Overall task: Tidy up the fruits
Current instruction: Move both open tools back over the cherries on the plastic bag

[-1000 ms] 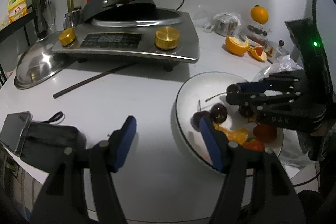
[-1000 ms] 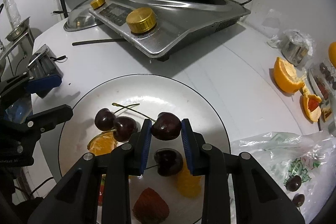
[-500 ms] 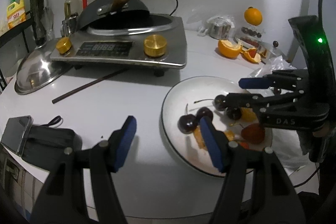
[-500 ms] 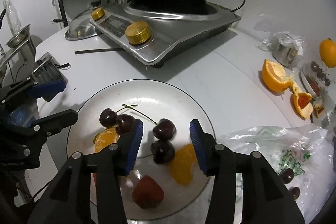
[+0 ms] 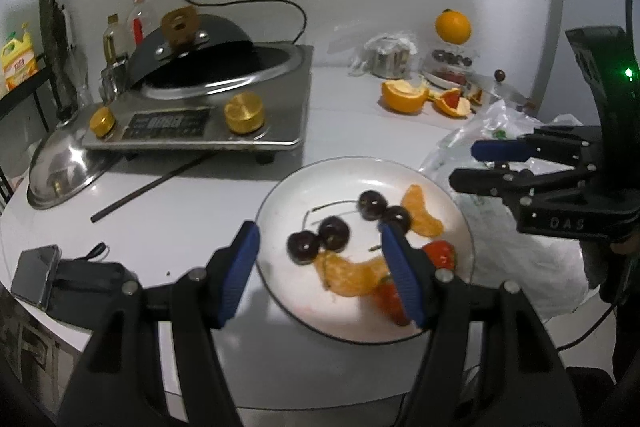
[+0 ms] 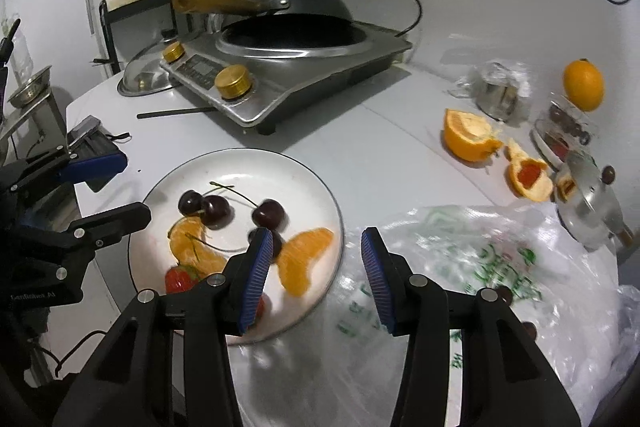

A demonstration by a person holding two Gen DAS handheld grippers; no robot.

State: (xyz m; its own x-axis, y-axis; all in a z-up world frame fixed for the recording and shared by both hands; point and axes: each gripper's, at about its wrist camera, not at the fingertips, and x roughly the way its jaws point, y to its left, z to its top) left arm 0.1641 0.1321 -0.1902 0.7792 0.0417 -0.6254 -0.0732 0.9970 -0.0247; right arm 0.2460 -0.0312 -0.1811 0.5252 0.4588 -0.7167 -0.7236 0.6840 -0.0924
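Note:
A white plate [image 5: 280, 195] [image 6: 240, 155] holds several dark cherries [image 5: 334, 233] [image 6: 272, 213], two orange segments [image 5: 424, 215] [image 6: 304, 259] and strawberries [image 5: 440, 253] [image 6: 180, 277]. My left gripper [image 5: 320, 267] [image 6: 108, 187] hovers open over the plate's near left part with nothing between its blue pads. My right gripper [image 6: 316, 267] [image 5: 480, 163] is open and empty above the plate's right rim, at the edge of a clear plastic bag [image 6: 480, 267] [image 5: 500, 131] that has a few cherries [image 6: 504, 293] in it. Its left finger hides part of one cherry.
An induction cooker [image 5: 200, 123] [image 6: 280, 79] with a black wok stands behind the plate, with a steel lid [image 5: 60, 171] and a dark stick [image 5: 152, 183] to its left. Orange peel halves [image 6: 468, 135], a whole orange [image 6: 582, 85] and steel containers [image 6: 500, 91] sit at the right. A phone [image 5: 36, 275] lies at the near left edge.
My right gripper let go of the cherry it held, which now lies on the plate, and drew up and back to the right towards the bag. My left gripper also pulled back.

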